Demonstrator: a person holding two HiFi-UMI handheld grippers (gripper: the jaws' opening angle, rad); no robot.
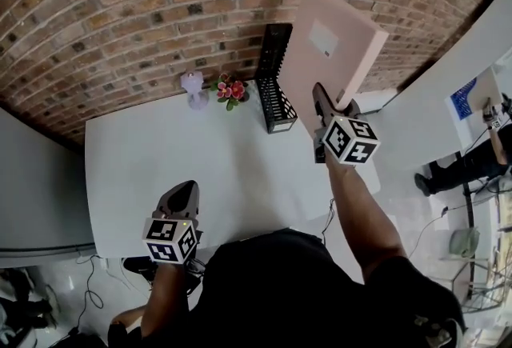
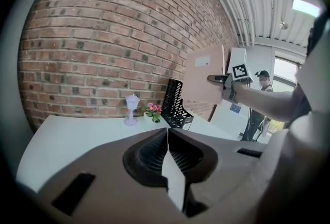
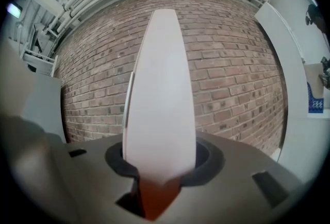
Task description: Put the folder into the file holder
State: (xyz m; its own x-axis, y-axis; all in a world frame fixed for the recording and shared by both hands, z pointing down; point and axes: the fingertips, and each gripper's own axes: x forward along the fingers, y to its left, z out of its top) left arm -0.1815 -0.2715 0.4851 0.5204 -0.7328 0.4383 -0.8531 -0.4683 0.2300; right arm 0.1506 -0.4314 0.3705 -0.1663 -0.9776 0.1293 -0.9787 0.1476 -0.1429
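Folder [image 1: 336, 58], a flat, stiff rectangle of pale pink card with a small pale label on its face, is pinched at its lower edge by the right gripper [image 1: 322, 98] and stands up and away from it, clear of the bench [image 1: 160, 170]. In the right gripper view the folder is seen edge-on as a smooth, tapering blade rising out of the gripper [image 3: 160, 187], whose 2 jaws press on it from either side; the part down in the throat looks orange-red in shadow.

Just left of that gripper and a little beyond its tips stands the file holder [image 1: 274, 78], a black upright box with slotted, grid-like walls and an open top, set on the bench against the brick wall [image 1: 120, 10]. The folder is beside it, not inside.

Well back toward the person, the left gripper [image 1: 188, 188] hangs over the near edge of the smooth white bench. Its ribbed dark pads [image 2: 152, 153] are pressed together at the tips with nothing between them. Far ahead of it sit a small lilac goblet-shaped ornament [image 2: 132, 108] and a cluster of pink flowers [image 2: 152, 110] with green leaves, then the file holder [image 2: 174, 104] to their right.
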